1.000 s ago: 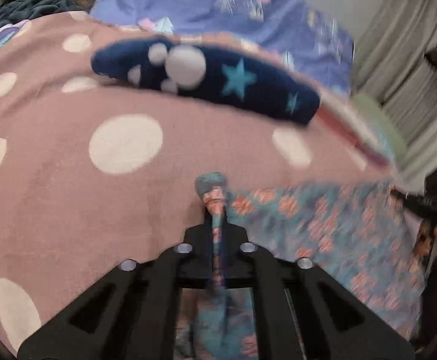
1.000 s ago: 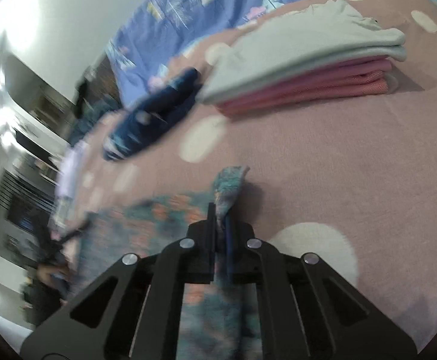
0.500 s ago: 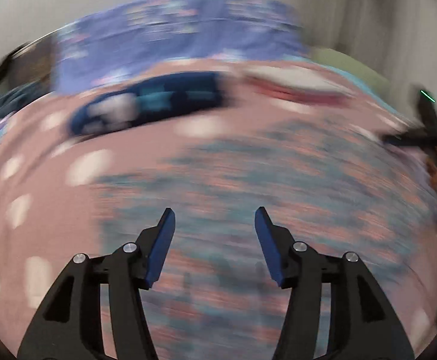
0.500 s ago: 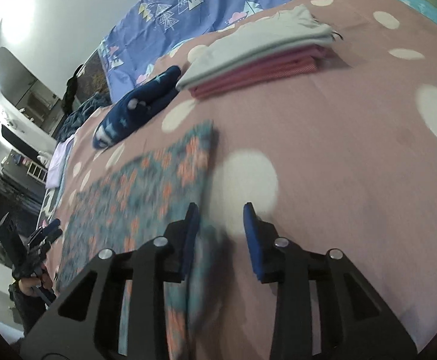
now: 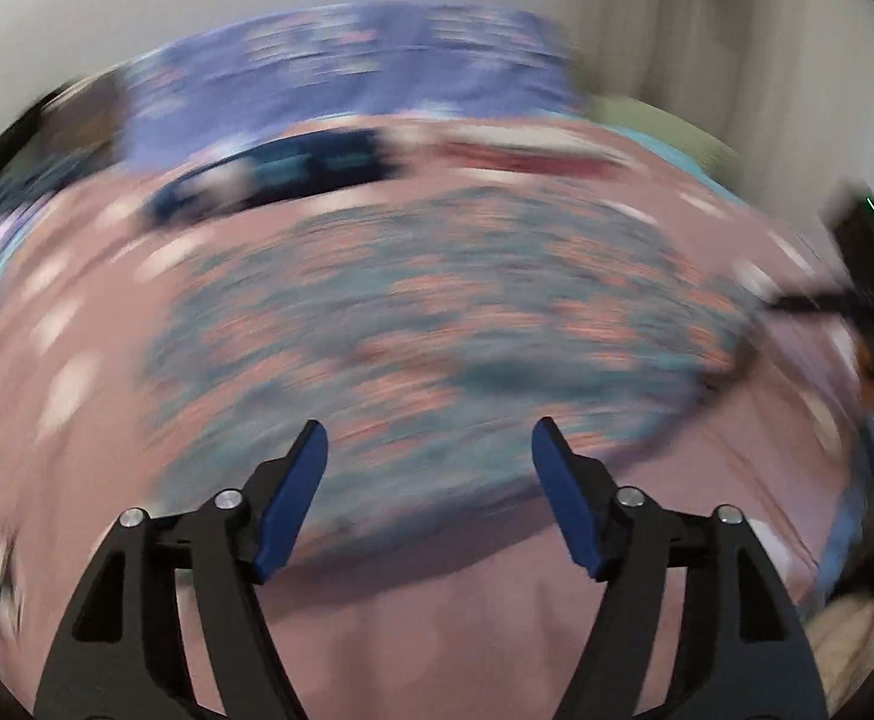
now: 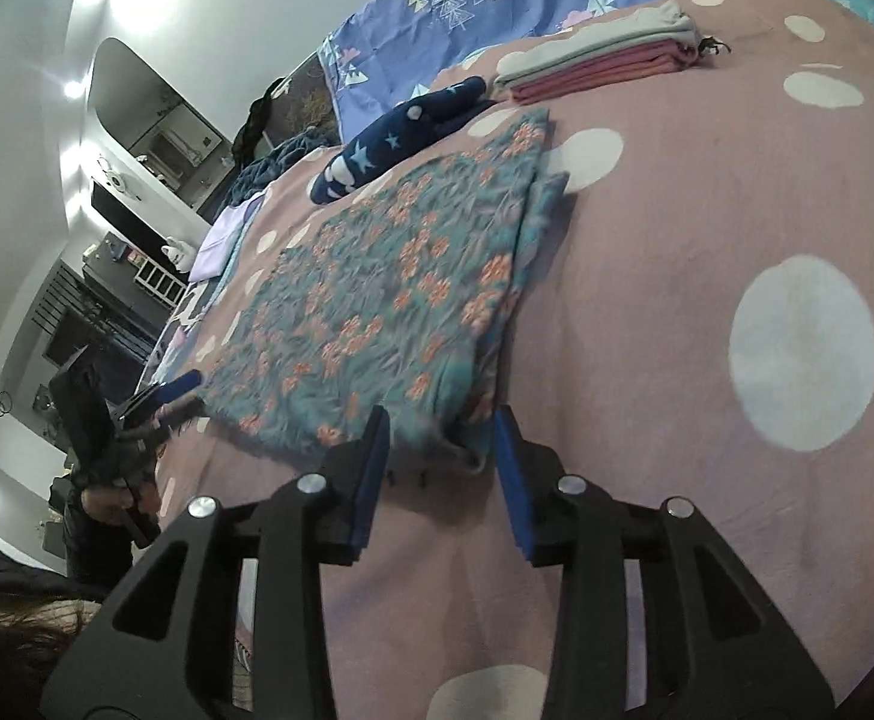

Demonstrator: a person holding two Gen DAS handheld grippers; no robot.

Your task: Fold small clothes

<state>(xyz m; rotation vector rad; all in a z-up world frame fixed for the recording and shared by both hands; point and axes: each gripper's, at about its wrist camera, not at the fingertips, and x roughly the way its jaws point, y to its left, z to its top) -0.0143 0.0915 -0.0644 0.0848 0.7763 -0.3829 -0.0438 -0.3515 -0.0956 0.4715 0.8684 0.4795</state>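
Right wrist: both tools (image 6: 440,420) (image 5: 428,435) angled down, opening, empty, over floral garment (image 6: 389,276).

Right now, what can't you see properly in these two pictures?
- Left wrist view: everything on the bed is smeared by motion, so the flowery cloth shows no folds or edges.
- Right wrist view: the flowery cloth's near corner hides behind the right gripper, whose jaws are opening.
- Right wrist view: the left gripper is far off and small.
- Right wrist view: the folded pile is too small to count.
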